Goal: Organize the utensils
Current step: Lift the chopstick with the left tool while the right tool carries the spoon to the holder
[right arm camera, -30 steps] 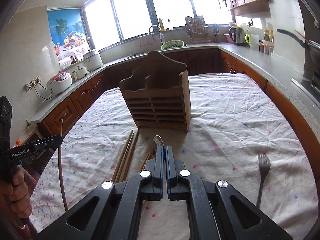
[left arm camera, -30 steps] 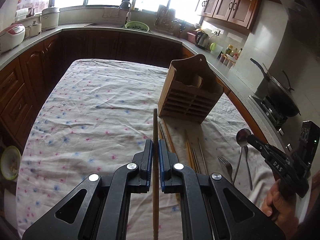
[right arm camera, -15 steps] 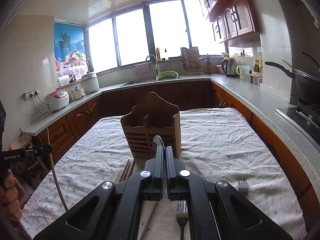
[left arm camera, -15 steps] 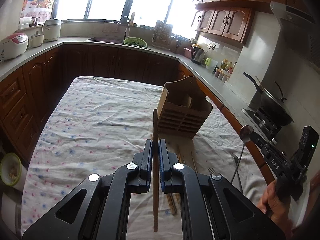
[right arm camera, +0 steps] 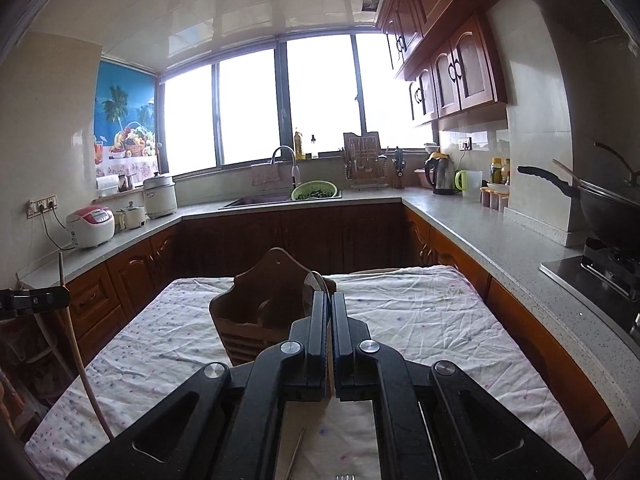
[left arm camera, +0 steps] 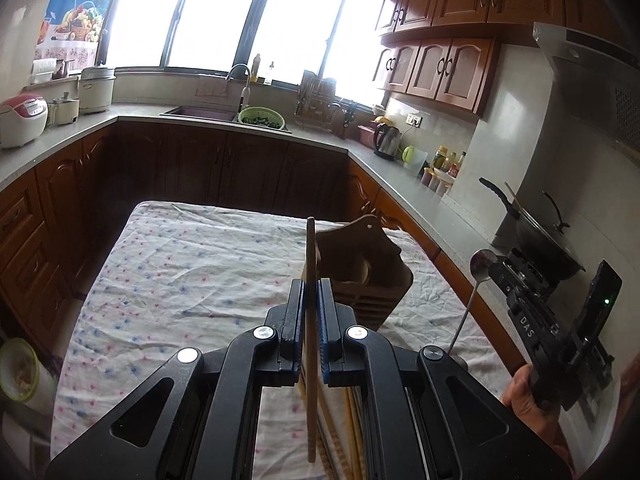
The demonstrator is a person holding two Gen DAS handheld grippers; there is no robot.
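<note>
Status: early stage. The left hand-held gripper (left arm camera: 311, 322) is clamped on one wooden chopstick (left arm camera: 310, 264), which stands upright between its pads with its upper end above the fingertips and its lower end hanging below the frame. The right hand-held gripper (right arm camera: 330, 336) is clamped on the handle of a metal spoon (right arm camera: 316, 282), bowl end up, just beyond its fingertips. Both utensils are lifted clear of the cloth-covered counter (left arm camera: 180, 272).

The wooden utensil holder (right arm camera: 260, 312) stands on the counter ahead of both grippers: ahead and slightly right of the left one, ahead and slightly left of the right one. Neither held utensil has entered a compartment. Judged from this, both insertions are left to do.

Remaining items: more chopsticks (left arm camera: 352, 432) lie on the counter beneath the left hand-held gripper. A fork (right arm camera: 345, 476) shows only its tine tips at the lower edge of the right wrist view, below the right hand-held gripper.

Limits of view:
- The compartments are dark; any contents cannot be confirmed.
- The gripper frames cover most of the counter nearest the cameras, so the count of loose utensils cannot be told.
- A thin rod (right arm camera: 295, 456) below the right hand-held gripper is cut off; its type is unclear.
</note>
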